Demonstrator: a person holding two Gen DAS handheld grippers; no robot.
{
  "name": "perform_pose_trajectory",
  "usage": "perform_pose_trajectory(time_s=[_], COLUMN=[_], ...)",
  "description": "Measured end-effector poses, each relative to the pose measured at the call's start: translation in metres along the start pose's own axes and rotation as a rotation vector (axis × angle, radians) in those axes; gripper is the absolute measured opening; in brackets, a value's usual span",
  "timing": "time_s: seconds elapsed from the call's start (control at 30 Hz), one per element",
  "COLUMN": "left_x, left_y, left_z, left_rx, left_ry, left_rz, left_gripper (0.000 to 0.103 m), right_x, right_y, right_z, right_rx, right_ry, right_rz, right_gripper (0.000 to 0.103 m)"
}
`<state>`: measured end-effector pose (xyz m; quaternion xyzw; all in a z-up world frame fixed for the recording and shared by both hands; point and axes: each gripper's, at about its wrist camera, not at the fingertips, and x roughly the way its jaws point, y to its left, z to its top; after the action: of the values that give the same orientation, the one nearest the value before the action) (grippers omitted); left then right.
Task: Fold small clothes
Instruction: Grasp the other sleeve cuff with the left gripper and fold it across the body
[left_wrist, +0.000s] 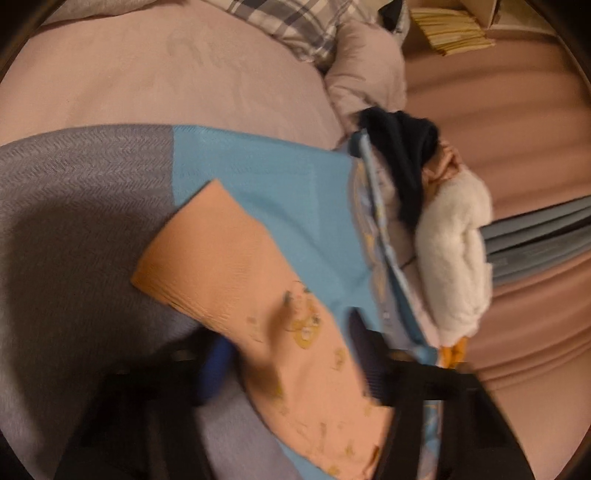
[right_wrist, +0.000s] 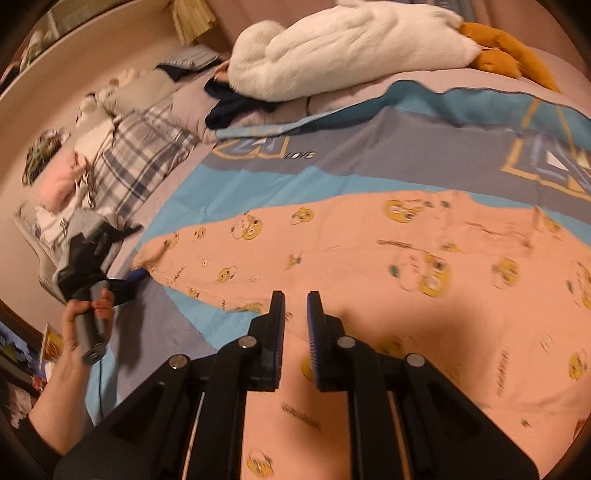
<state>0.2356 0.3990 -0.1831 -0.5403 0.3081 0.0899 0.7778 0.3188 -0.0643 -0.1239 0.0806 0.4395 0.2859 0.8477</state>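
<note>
A small peach garment (right_wrist: 369, 258) printed with yellow cartoon birds lies spread on a blue and grey bedspread (right_wrist: 258, 177). In the left wrist view its narrow end (left_wrist: 236, 266) runs between the fingers of my left gripper (left_wrist: 291, 365), which is shut on it. That gripper also shows in the right wrist view (right_wrist: 133, 275), held by a hand at the garment's far left tip. My right gripper (right_wrist: 295, 306) hovers over the garment's near part with a narrow gap between its fingers, holding nothing.
A white plush duck (right_wrist: 351, 48) with orange feet and a dark cloth (right_wrist: 229, 103) lie at the bed's far side. Plaid bedding (right_wrist: 140, 158) and pillows sit at the left. A stack of grey panels (left_wrist: 543, 236) lies beyond the bed.
</note>
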Motion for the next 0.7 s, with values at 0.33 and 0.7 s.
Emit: perform_pose_trajectory(time_s=[0.33, 0.7], left_x=[-0.015, -0.025], left_y=[-0.064, -0.223], left_z=[-0.022, -0.168], left_rx=[0.29, 0.776], left_ry=[-0.014, 0.1], left_rz=[0.12, -0.006], left_gripper=[0.001, 0.001], right_x=[-0.033, -0.08], right_y=[-0.041, -0.079], right_z=[-0.03, -0.049], right_rx=[0.099, 0.234], right_ry=[-0.014, -0.09], right_rz=[-0.055, -0.039], right_gripper=[0.014, 0.015])
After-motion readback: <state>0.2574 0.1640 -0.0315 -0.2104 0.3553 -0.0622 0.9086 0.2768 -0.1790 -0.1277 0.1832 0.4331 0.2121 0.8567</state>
